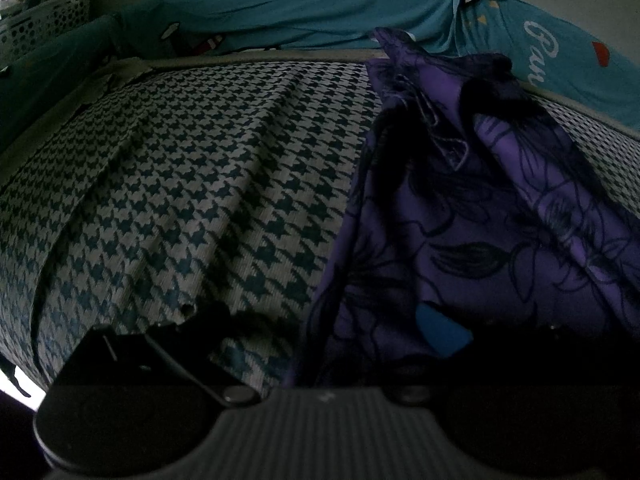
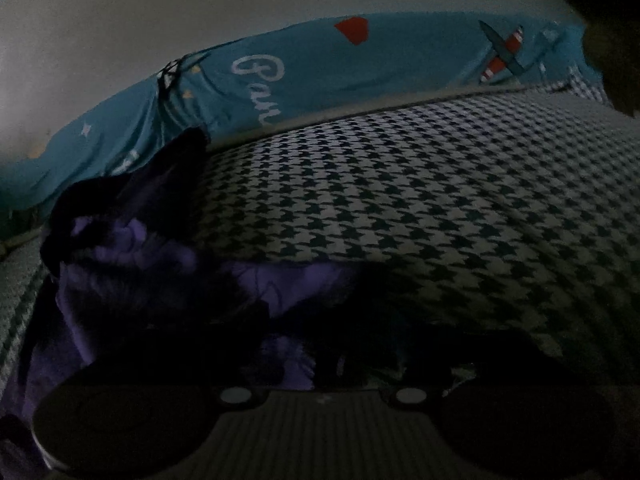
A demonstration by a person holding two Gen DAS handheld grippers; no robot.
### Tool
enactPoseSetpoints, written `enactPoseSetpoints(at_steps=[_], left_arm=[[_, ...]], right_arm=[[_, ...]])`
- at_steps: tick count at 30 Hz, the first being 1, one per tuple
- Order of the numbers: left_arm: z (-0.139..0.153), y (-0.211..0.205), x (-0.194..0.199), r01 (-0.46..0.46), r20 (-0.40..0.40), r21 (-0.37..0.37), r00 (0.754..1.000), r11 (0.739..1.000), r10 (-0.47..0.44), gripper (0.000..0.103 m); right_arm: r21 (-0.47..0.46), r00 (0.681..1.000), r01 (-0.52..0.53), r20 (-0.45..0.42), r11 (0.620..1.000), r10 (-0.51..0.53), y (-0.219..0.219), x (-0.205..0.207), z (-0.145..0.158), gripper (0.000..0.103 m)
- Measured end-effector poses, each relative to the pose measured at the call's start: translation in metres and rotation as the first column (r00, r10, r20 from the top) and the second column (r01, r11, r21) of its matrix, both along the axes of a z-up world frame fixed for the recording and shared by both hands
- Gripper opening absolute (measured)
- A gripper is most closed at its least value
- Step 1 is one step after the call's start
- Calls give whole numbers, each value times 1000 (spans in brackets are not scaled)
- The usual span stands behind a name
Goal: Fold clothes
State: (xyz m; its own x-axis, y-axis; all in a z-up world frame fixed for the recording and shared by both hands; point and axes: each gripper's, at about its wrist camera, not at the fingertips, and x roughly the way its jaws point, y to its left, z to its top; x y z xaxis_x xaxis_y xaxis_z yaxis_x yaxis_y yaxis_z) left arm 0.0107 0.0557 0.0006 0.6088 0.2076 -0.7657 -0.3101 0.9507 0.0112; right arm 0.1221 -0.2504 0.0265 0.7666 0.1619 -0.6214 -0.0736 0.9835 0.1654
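Where a houndstooth cover (image 1: 192, 184) spreads over the bed, a teal sheet (image 1: 280, 12) runs along its far edge under a pale wall (image 2: 160, 12). Purple cloth (image 1: 472, 216) lies crumpled toward that edge, reaching both grippers; their finger spread is lost in shadow.

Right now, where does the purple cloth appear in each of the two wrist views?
Left wrist view: the purple cloth fills the right half, running from the upper middle down to the gripper body.
Right wrist view: the same cloth lies at the lower left, dark and crumpled.
Shared landmark: the white lettering on the teal sheet, just behind the cloth in both.
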Motion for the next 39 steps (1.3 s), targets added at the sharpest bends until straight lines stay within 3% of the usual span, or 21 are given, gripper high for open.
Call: enactPoseSetpoints(at_steps=[2,5,13,21,29,39], left_arm=[[0,0,0,0,0,0,1000,1000,0,103],[0,0,0,0,1,0,1000,1000,0,103],[0,1,-1,-2,5,-5,1000,1000,2,103],[2,4,-2,-16,7,-11,1000,1000,16,103],[16,25,-13,-107,52,-4,993,994,107,103],[44,60,-34,-237,157,15,960,971,231,103]], right_arm=[[-16,1000,-13,8,1000,13,3,1,-2,33],[-4,999,-33,11,999,33,4,2,-2,16],[99,991,-123,64,987,117,8,-13,19,11],[173,943,-318,157,932,293,30,-45,52,11],[180,855,-511,206,841,476,79,-81,68,11],[164,681,-732,154,661,716,145,-124,48,11]])
